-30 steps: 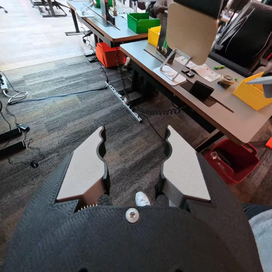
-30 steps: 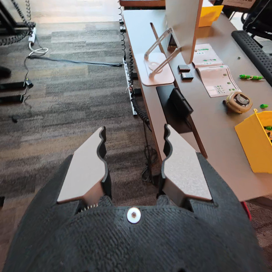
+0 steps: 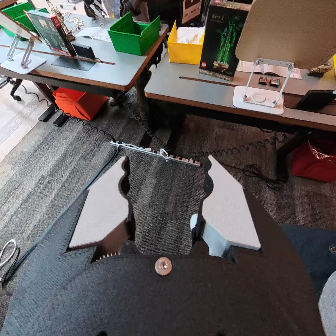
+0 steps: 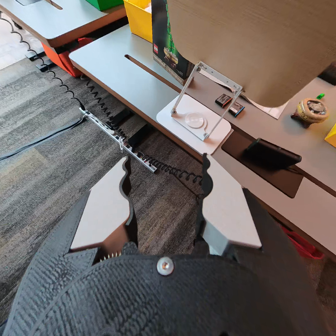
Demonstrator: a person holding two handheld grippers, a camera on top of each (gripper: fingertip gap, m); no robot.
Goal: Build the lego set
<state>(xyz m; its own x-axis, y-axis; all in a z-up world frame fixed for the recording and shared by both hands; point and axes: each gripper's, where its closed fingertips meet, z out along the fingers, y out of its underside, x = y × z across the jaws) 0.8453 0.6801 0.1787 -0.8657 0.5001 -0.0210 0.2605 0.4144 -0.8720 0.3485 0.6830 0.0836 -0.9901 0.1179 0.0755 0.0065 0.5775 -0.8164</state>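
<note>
Across the lower half of both wrist views spreads grey carpet [image 3: 54, 172], with the grey counter [image 3: 191, 87] along the upper right of each frame. At the top right a beige panel [image 4: 254, 45] leans on a white metal stand [image 4: 194, 120] set on the counter. Left of it the dark lego box [image 3: 220, 41] stands upright, touching a yellow bin [image 3: 183, 49] on its left. On the floor lies a silver power strip [image 3: 156, 153]. The left claw [image 3: 168, 160] and the right claw [image 4: 165, 158] are both released, jaws spread wide over carpet, grasping nothing. Right of the stand sits a small round tan lego build [image 4: 311, 110], with a loose green piece [image 4: 321, 95] just above it.
</note>
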